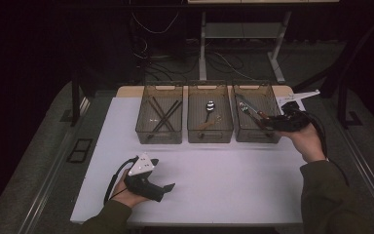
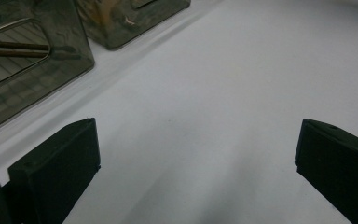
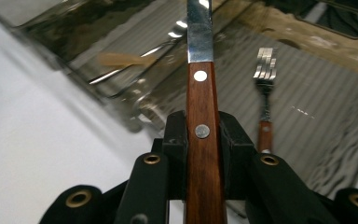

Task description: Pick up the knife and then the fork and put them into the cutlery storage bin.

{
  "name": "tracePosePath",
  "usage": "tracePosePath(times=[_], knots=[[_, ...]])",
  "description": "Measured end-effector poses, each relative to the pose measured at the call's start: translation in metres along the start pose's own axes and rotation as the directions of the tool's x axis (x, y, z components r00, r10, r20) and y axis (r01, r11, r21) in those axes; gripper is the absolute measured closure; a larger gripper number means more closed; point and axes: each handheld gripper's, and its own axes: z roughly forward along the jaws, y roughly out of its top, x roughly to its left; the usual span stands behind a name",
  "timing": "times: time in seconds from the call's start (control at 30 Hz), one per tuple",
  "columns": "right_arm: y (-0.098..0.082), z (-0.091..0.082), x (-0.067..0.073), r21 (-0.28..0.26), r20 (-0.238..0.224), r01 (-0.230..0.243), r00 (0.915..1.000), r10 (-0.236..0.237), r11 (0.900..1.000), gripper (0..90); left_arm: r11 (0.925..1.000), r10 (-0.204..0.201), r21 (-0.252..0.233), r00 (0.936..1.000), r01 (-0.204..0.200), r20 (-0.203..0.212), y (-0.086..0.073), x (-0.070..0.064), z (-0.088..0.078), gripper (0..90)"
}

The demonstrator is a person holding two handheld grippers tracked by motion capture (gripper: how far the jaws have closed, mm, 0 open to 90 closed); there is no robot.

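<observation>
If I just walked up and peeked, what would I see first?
Probably the knife with the brown wooden handle, pinched in the right gripper over the right-hand bin. A fork lies inside that bin. Then three see-through bins in a row at the back of the white table, and the left gripper near the front, jaws wide apart and holding nothing.

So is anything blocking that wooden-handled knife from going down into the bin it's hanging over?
Nothing visible blocks it. The right gripper has its fingers shut on the knife, blade over the open-topped right bin. A fork already lies on that bin's floor, off to one side of the blade, so it may land near it.
</observation>
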Motion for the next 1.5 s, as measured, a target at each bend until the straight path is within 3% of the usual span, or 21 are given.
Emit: tracePosePath(times=[0.27,0.6,0.87,1.17,1.27,1.5], knots=[[0.009,0.013,-0.019,0.003,0.059,-0.076,0.9954,0.075,0.997,75.7,1.0000,0.008,0.002,0.9999,-0.008,0.011,0.000,0.000,0.001,0.0],[0.014,0.041,-0.031,0.071,0.125,-0.134,0.9843,0.125,0.988,75.7,0.9998,0.014,0.013,0.9996,-0.015,0.026,0.000,-0.001,0.002,0.0],[0.015,0.062,-0.037,0.131,0.163,-0.155,0.9776,0.133,0.979,75.6,0.9998,0.014,0.012,0.9994,-0.014,0.033,0.001,0.000,0.003,0.0],[0.018,0.083,-0.030,0.203,0.177,-0.148,0.9779,0.112,0.968,74.7,0.9998,0.014,0.011,0.9991,-0.015,0.039,0.001,-0.001,0.004,0.0],[0.019,0.081,-0.030,0.168,0.195,-0.138,0.9754,0.104,0.976,65.6,0.9998,0.014,0.013,0.9991,-0.014,0.041,0.001,-0.001,0.004,0.0],[0.020,0.067,-0.031,0.086,0.150,-0.140,0.9806,0.126,0.986,48.6,0.9997,0.017,0.016,0.9990,-0.017,0.040,0.001,-0.001,0.005,0.0]])
